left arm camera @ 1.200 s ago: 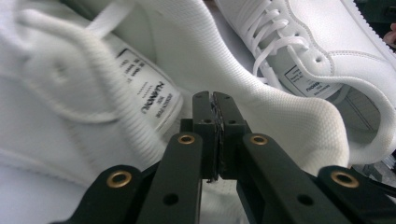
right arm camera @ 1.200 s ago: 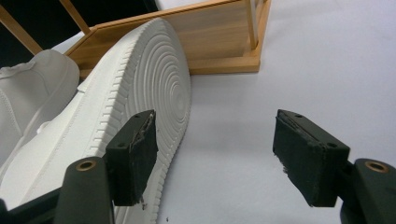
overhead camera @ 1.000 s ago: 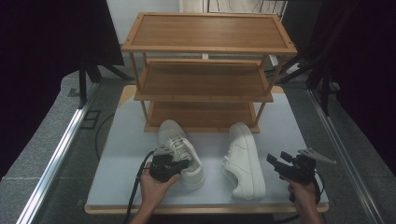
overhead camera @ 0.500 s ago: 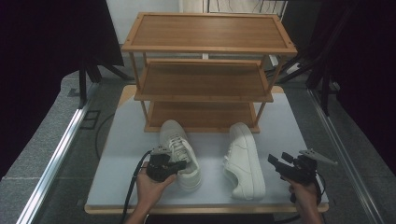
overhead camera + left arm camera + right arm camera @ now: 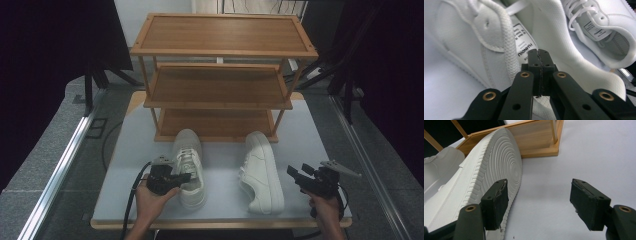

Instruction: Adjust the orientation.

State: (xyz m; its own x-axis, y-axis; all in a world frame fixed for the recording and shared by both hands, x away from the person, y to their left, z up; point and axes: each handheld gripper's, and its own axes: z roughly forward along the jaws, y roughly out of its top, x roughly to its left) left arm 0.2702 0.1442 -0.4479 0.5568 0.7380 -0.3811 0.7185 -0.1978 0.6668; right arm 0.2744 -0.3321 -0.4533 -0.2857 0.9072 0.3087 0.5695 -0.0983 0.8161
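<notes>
Left tongs (image 5: 539, 72) are clamped shut on the upright shoe's (image 5: 189, 165) collar; right tongs (image 5: 544, 205) stand open beside the tipped shoe (image 5: 261, 170). Lift should be level.

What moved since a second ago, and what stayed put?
The left gripper, jaws shut at the upright white sneaker, slid slightly along its side. The right gripper, the white sneaker lying on its side and the wooden three-shelf rack stayed put.

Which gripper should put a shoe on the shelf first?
Probably left: the left gripper is shut at the upright shoe's collar. The right gripper stands open beside the tipped shoe.
</notes>
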